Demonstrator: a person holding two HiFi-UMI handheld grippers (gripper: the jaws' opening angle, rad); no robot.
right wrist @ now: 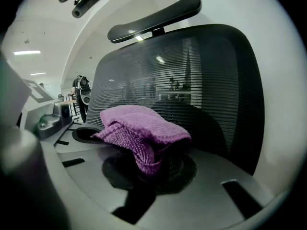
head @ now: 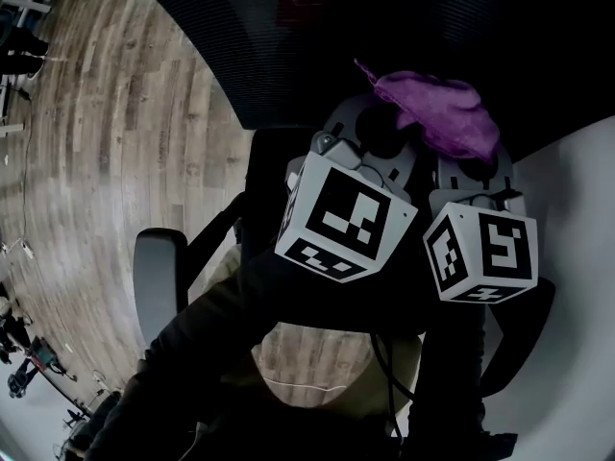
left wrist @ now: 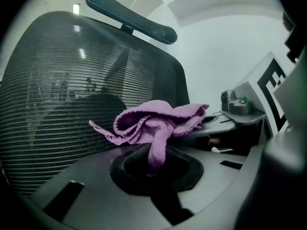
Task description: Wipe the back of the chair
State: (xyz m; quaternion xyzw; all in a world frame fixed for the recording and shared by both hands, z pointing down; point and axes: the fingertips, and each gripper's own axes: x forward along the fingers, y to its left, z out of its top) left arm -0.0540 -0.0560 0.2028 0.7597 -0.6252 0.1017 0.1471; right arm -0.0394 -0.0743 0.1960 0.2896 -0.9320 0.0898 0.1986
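Left gripper [left wrist: 154, 169]: clamped on purple cloth [left wrist: 158, 121], one end.
Right gripper [right wrist: 148, 169]: pinching same cloth, so we get a bunched pad.
Chair back [right wrist: 201, 80]: mesh just ahead of cloth; contact unclear.

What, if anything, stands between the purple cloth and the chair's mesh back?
Nothing visible. The purple cloth, pinched by the left gripper and the right gripper, faces the mesh back with nothing showing between them.
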